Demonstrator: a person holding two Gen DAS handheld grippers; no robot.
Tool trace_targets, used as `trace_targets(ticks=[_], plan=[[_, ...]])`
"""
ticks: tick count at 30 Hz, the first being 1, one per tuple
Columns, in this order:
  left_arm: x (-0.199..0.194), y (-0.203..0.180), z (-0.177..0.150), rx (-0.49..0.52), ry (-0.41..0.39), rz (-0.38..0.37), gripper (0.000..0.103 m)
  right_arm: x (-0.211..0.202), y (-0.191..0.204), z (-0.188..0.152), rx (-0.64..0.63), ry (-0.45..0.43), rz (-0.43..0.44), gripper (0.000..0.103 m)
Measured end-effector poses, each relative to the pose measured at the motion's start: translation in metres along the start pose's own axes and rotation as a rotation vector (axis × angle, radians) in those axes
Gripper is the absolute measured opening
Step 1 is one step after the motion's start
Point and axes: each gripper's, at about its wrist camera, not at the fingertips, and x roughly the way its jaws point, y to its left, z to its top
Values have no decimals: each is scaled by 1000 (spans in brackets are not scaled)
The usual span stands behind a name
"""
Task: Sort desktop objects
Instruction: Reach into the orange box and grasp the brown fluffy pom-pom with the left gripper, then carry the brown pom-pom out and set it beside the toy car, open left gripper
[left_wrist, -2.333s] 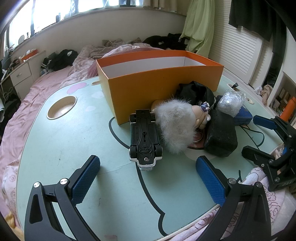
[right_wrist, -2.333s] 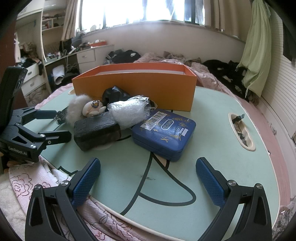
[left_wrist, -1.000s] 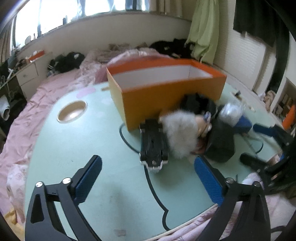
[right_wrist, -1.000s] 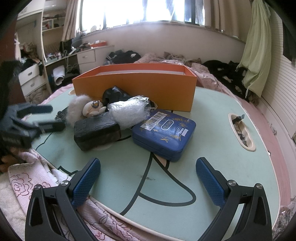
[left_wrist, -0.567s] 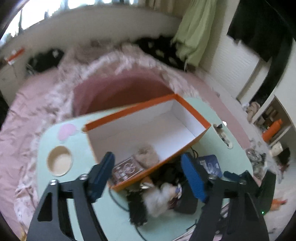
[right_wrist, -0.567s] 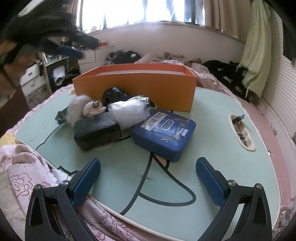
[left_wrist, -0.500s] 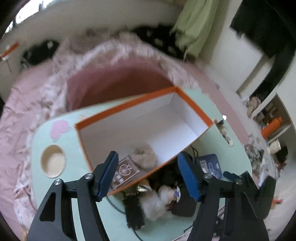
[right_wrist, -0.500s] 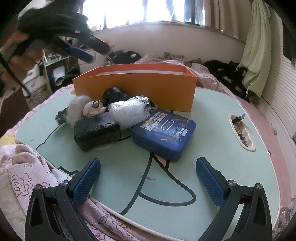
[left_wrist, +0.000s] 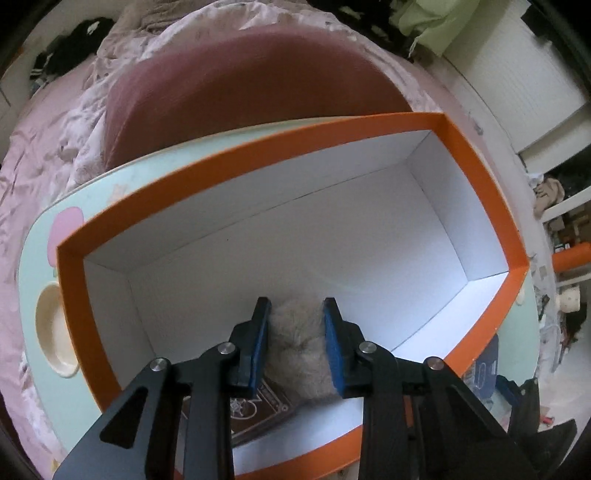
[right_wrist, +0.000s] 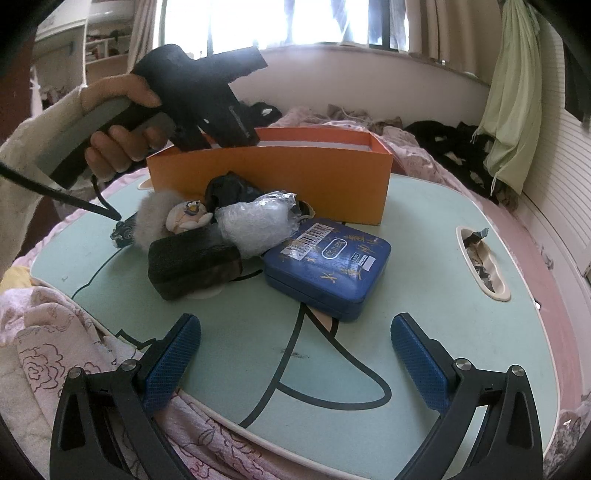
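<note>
Orange cardboard box (left_wrist: 258, 147) with a white inside, standing at the far side of a mint-green tabletop (right_wrist: 424, 295) and seen from steeply above through the left wrist camera. Left tool (left_wrist: 295, 306) pointing down over the box's near end, blue pads drawn in to a narrow gap. Beige fluffy ball (left_wrist: 295, 343) showing in that gap, lying on the box floor next to a brown patterned card pack (left_wrist: 258, 406); impossible to tell whether the pads press the fur or only frame it from above. In the right wrist view, a hand (right_wrist: 114, 122) gripping that tool's handle above the box's left end, fingertips hidden behind the box wall. Right tool (right_wrist: 295, 321) wide open and empty, low over the near edge of the tabletop. Waiting in a heap in front of the box: blue tin (right_wrist: 332, 262), black block (right_wrist: 195, 258), bubble-wrap bundle (right_wrist: 255, 221), white-furred doll (right_wrist: 155, 218) and, at the left end, a toy car (right_wrist: 123, 232). Likely step: finishing at the box, then fetching the next piece. To do it well: lift straight up so as not to catch the orange rim or drag the ball along; spread the pads before coming down again; start at the outside of the heap, with the car or the tin, rather than digging into the middle; keep clear of the right tool.
</note>
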Motion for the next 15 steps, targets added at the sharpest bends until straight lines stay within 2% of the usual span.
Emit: trace_targets(ticks=[4, 8, 10, 12, 15], plan=[[-17, 6, -9, -5, -62, -47, 26, 0, 0, 0, -1, -1, 1, 103], [-67, 2, -27, 14, -212, -109, 26, 0, 0, 0, -15, -8, 20, 103], [-103, -7, -46, 37, -295, -164, 26, 0, -1, -1, -16, -8, 21, 103], [-126, -12, -60, 69, -342, -209, 26, 0, -1, -1, -17, -9, 22, 103], [-136, -17, -81, 98, -351, -245, 26, 0, -1, -1, -34, -16, 48, 103]])
